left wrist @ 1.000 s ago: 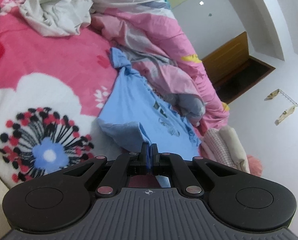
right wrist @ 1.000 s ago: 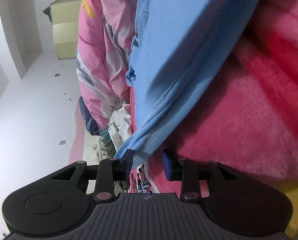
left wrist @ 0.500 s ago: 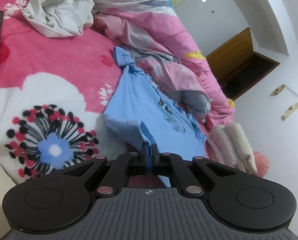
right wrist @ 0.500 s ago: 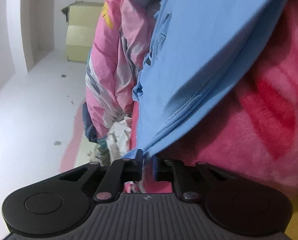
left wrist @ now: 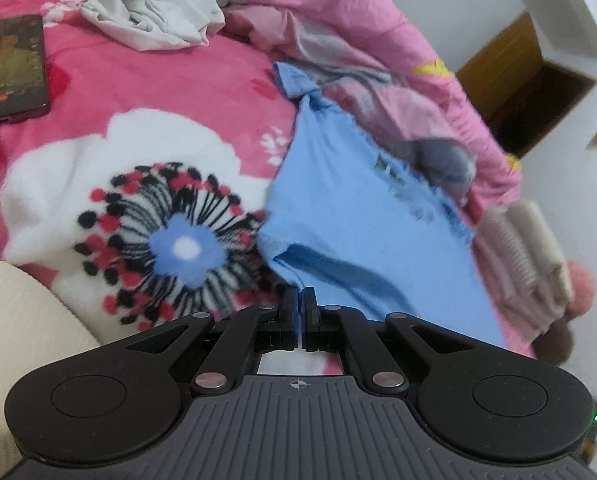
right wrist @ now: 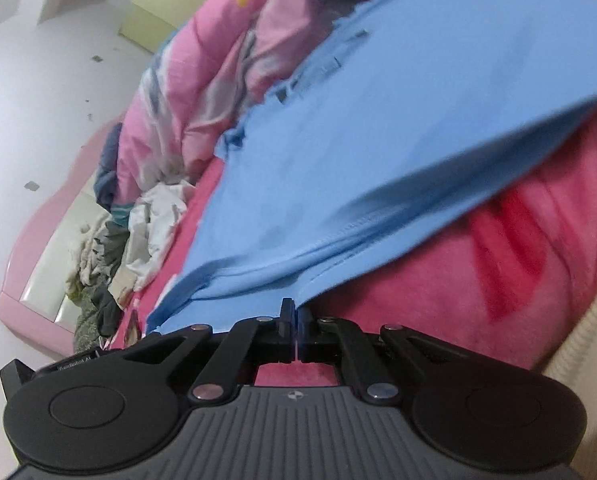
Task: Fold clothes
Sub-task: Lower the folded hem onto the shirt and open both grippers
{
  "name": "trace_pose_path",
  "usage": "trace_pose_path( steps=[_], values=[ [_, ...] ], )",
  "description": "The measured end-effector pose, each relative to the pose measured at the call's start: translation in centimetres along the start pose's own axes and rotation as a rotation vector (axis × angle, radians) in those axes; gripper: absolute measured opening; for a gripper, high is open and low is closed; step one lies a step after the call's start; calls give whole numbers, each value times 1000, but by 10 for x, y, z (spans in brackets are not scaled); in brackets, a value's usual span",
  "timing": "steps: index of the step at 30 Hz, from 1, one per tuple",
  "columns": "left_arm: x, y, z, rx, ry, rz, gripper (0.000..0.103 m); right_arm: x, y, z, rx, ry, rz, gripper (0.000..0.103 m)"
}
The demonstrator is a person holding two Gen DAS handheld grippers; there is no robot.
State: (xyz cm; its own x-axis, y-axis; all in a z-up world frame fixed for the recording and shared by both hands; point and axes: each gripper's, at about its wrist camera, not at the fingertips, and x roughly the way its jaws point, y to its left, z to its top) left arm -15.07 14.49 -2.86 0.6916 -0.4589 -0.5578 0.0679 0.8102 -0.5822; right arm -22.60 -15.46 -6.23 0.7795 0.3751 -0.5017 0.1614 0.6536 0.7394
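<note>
1. At the far left of the left wrist view a dark phone (left wrist: 10,68) lies on the pink flowered blanket (left wrist: 146,92) that covers the bed, with a crumpled white garment (left wrist: 154,4) behind it. The phone screen shows a picture and some small text, too blurred to read.

2. The left gripper (left wrist: 299,294) has its fingers clamped together on a corner of the light blue T-shirt (left wrist: 338,208), which spreads away from it across the blanket toward the rumpled pink quilt (left wrist: 370,52).

3. The shirt is thin, soft knit: light, limp, and sagging between whatever points hold it. My judgement is that it will not slip easily but will bunch unless both grips stay taut. Hems and corners, where the cloth is doubled and stitched, are the best places to take hold.

4. A dark print on the shirt's front (left wrist: 394,176) is partly covered by the quilt and smeared; no letters can be made out. A stack of folded pale clothes (left wrist: 526,256) sits at the right edge of the bed.

5. In the right wrist view the right gripper (right wrist: 294,308) has just been closing; its fingers now pinch the stitched hem of the T-shirt, lifted off the blanket.

6. Small lettering on the right gripper's body is unreadable.
</note>
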Motion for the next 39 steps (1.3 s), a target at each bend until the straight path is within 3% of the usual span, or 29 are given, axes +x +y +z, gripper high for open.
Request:
trace_pose_path(
  steps=[8, 13, 16, 18, 25, 31, 35, 39],
  values=[
    [-16, 7, -2, 67, -13, 58, 2, -10, 7, -4, -79, 64, -50, 0],
    [-28, 8, 7, 126, -56, 76, 5, -33, 41, -12, -321, 61, -16, 2],
    [-23, -7, 10, 234, -41, 89, 17, -32, 68, -10, -471, 34, -10, 3],
    [-18, -20, 8, 319, -34, 121, 40, -22, 85, -6, -564, 15, -31, 3],
    [5, -50, -4, 609, -70, 292, 41, 36, 138, -8, -955, -14, -138, 4],
    [20, -63, -13, 772, -80, 346, 41, 58, 141, -11, -981, 35, -123, 4],
    [25, -60, -9, 760, -77, 350, 41, 57, 140, -10, -916, 85, -43, 4],
    [25, -52, -1, 699, -72, 336, 41, 68, 135, -7, -744, 189, 48, 4]
  ],
)
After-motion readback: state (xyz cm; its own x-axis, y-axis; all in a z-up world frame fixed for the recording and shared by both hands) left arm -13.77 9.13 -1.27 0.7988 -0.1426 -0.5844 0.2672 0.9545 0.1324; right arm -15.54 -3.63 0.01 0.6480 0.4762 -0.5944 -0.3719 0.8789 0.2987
